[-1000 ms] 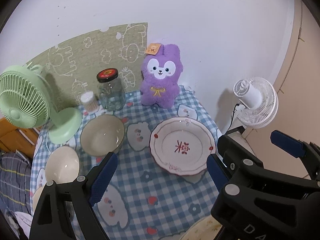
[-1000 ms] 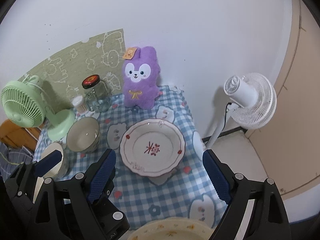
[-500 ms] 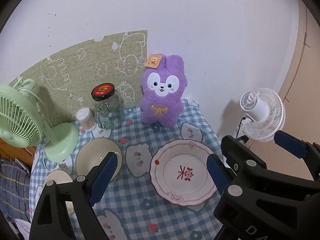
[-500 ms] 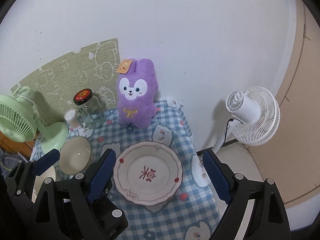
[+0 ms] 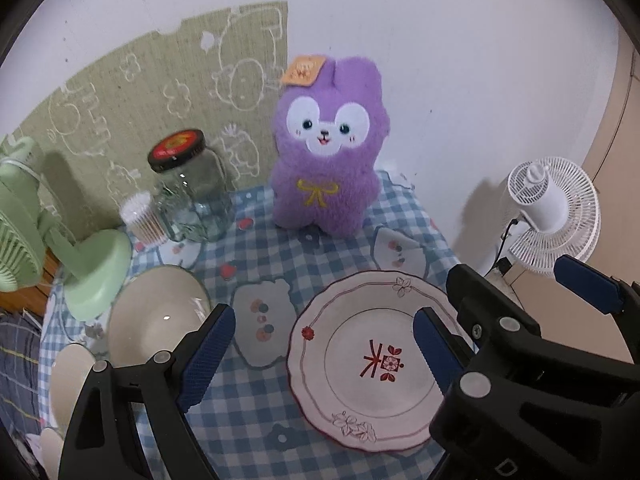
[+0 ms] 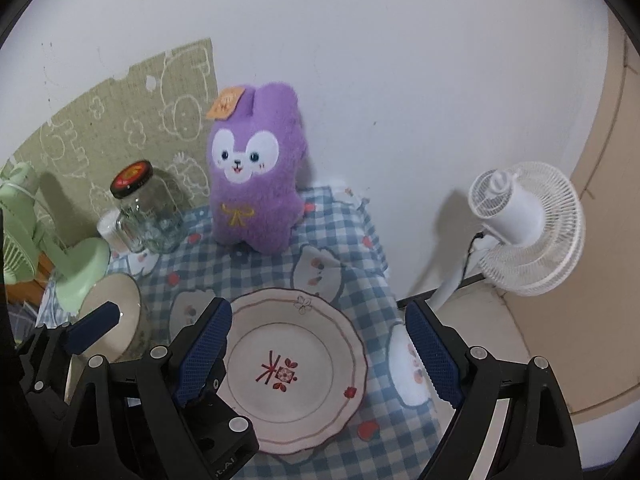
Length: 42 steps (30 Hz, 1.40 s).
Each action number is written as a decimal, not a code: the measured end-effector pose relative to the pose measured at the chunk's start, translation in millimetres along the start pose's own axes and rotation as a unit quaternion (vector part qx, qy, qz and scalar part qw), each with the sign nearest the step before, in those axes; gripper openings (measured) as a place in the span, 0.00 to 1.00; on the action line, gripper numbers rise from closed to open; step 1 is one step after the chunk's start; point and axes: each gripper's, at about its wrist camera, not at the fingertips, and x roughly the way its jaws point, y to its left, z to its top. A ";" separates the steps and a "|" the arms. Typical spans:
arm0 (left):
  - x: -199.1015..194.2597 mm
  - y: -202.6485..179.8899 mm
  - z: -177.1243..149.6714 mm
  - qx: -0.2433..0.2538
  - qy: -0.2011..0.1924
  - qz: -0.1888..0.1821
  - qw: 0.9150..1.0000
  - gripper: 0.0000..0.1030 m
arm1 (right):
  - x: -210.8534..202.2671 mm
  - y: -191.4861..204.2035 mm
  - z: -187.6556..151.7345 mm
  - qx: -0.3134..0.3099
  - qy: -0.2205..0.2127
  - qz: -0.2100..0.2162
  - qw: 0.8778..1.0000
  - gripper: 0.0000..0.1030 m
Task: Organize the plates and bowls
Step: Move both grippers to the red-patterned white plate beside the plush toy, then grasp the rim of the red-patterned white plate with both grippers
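- Ceramic plate (image 5: 372,372) with red trim and a red motif lies flat on the checked tablecloth (image 5: 256,416), in front of the purple plush (image 5: 326,152); nothing is stacked on it.
- My left gripper (image 5: 320,360) has its jaws wide apart and empty; the plate sits below and ahead, toward the right-hand finger, and I see no contact.
- My right gripper (image 6: 320,356) is also spread wide and holds nothing; in the right wrist view the plate lies between its two blue pads, underneath them, untouched as far as I can tell.
- Beige bowl (image 5: 156,316) stands left of the plate, near the green fan (image 5: 60,248), apart from the plate.
- A second, paler bowl (image 5: 72,368) sits further left at the frame edge, partly cut off by my left finger; a bit of another white piece shows below it, too little to name.
- Glass jar (image 5: 192,196) and a tub of cotton swabs (image 5: 142,216) stand at the back by the wall; a white fan (image 5: 552,216) stands off the table to the right.
- Progress, my judgement: barely started. Plate and bowls all lie separate, nothing nested or stacked, nothing gripped.
- Left to do: grip the plate or a bowl, gather like with like, clear the middle of the table.
- Likely next target is the plate, since both grippers point at it.
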 end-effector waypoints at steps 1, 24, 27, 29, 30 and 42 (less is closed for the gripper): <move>5.1 -0.4 -1.0 0.000 0.003 -0.001 1.000 0.89 | 4.9 -1.0 -0.7 -0.001 0.002 0.000 1.000 0.88; 92.0 13.0 -34.5 -0.023 0.086 -0.001 0.996 0.67 | 95.9 -19.8 -37.5 0.013 0.076 -0.008 0.997 0.78; 98.7 12.5 -38.7 -0.024 0.094 -0.005 0.995 0.67 | 100.7 -22.2 -41.2 0.016 0.082 -0.009 0.996 0.78; 102.0 11.3 -40.3 -0.024 0.099 -0.007 0.995 0.67 | 103.9 -23.7 -43.2 0.019 0.086 -0.009 0.996 0.78; 103.6 10.4 -41.2 -0.023 0.101 -0.007 0.995 0.66 | 105.8 -24.4 -44.2 0.020 0.089 -0.010 0.996 0.77; 101.7 6.8 -49.1 -0.007 0.090 -0.009 0.996 0.63 | 119.1 -33.2 -53.5 0.051 0.128 0.004 0.990 0.50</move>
